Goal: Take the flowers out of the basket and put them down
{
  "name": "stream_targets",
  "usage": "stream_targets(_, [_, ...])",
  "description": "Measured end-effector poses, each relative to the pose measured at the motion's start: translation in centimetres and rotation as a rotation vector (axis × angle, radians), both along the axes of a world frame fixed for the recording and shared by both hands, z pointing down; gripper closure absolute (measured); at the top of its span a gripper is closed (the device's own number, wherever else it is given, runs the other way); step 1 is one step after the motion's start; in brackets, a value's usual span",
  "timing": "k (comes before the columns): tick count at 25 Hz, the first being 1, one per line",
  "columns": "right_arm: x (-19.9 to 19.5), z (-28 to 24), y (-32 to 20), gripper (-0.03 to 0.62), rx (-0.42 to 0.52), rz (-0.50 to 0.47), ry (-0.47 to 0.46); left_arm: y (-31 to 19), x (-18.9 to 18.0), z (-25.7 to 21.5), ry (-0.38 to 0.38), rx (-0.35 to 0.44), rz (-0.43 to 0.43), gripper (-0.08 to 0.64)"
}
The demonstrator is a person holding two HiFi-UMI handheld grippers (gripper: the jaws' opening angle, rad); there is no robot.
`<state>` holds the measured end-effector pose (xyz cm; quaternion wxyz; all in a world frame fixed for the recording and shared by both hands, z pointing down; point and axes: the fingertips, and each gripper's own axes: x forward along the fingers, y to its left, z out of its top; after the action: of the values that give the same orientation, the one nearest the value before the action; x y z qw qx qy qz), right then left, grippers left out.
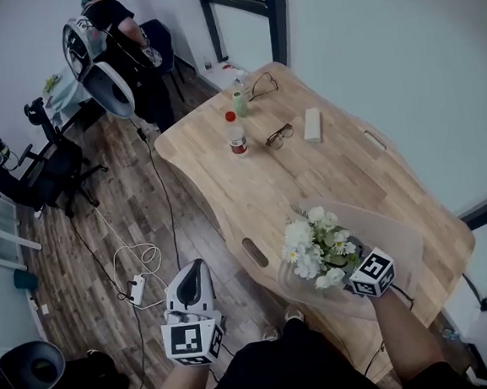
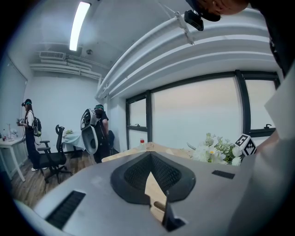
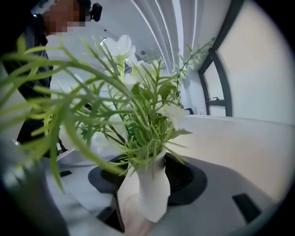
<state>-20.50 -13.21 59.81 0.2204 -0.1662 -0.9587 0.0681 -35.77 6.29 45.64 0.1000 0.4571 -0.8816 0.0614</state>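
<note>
Left gripper (image 2: 159, 209) hangs off the worktop (image 1: 251, 180) edge, jaws together, empty. Flowers (image 1: 316, 247) look light and floppy with heads that crush easily, so I'd grip the stiffer white-wrapped stem (image 3: 150, 189), never the blooms. They sit over the pale basket (image 1: 404, 235), stem clamped between the right gripper (image 1: 360, 271) jaws, which stand fairly wide.

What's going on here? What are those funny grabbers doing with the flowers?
A person stands at a light wooden table with tongs in each hand. The right tongs reach around the white wrapped stem of a bunch of white flowers with green leaves, which lies in a pale see-through basket. Whether they are squeezing it yet is hard to tell. The left tongs are shut and empty, off to the side.
</note>
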Motion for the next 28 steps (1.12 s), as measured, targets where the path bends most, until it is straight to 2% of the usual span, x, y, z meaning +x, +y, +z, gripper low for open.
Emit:
stream_targets(15, [1.1, -2.0, -0.1, 0.325, 0.020, 0.012, -0.015, 0.1, 0.6, -1.0, -0.008, 0.024, 0.009, 0.555])
stream_targets(28, [2.0, -5.2, -0.8, 0.325, 0.051, 0.067, -0.064, -0.7, 1.4, -2.9, -0.027, 0.090, 0.042, 0.555])
